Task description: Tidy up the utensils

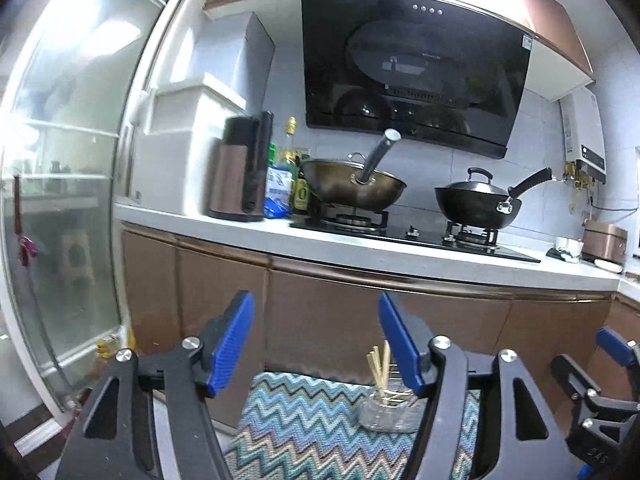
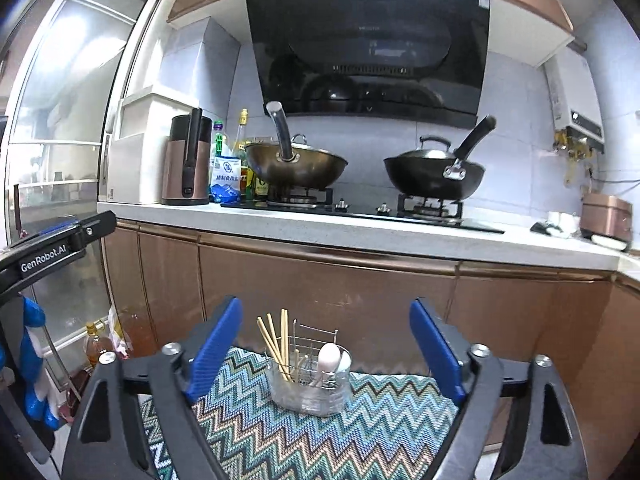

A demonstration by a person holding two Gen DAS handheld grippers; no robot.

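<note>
Plainly "GenRobot.AI" marks the left claw (image 2: 60,240); utensil holder (image 2: 310,380) sits beyond the spread, empty right claw (image 2: 326,348).

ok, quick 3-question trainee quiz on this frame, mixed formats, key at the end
1. True or false: the chopsticks stand in the clear utensil holder.
2. What does the holder rest on? A) white countertop B) zigzag-patterned cloth C) stove top
3. Fill in: both the left gripper and the right gripper have their jaws ____, with nothing between the blue pads.

Key:
1. True; a white spoon sits in it too.
2. B, the zigzag cloth; the woks stay back on the stove.
3. open
</note>
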